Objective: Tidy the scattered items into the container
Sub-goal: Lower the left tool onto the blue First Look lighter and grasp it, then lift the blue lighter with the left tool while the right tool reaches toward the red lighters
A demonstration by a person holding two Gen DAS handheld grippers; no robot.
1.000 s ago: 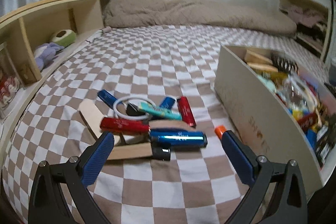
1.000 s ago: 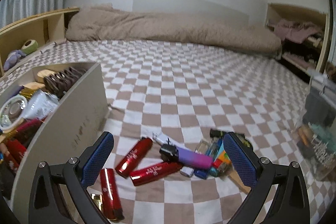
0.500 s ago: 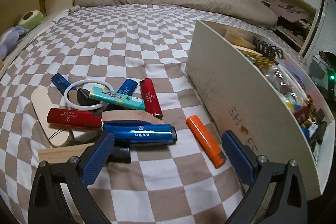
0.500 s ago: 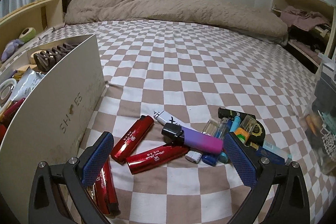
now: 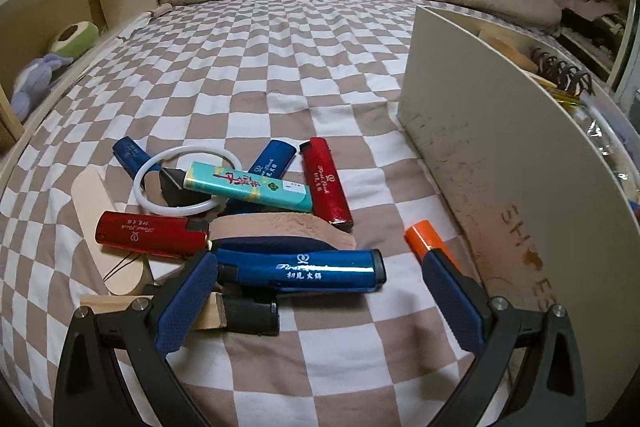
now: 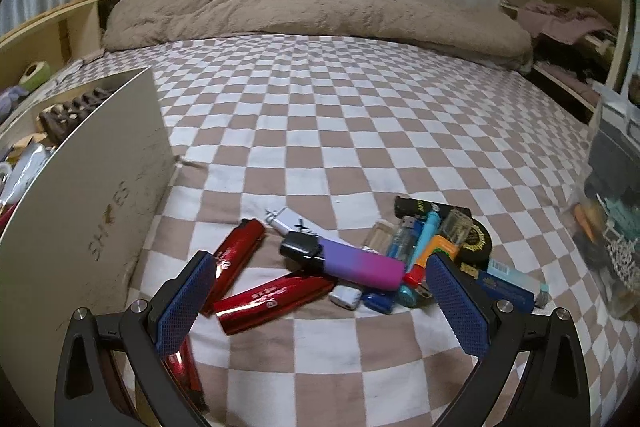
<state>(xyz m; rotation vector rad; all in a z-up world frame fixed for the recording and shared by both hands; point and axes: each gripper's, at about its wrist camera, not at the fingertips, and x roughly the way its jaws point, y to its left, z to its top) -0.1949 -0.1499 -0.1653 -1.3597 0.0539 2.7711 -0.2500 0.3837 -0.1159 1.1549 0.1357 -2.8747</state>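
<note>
Lighters (image 5: 304, 269) — glossy red, blue metal — scattered; both tools (image 5: 320, 291) (image 6: 320, 291) gape wide, empty.

Both wrist views look low across the bed (image 5: 280, 75), sharing the box (image 5: 500, 155).

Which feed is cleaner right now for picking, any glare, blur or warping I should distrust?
Left wrist: sharp centre, a glare streak on the blue lighter, the box wall bowed by the fisheye. Right wrist: glare on the red lighter, the clear bin at the right edge smeared; dim, bluish light in both.
</note>
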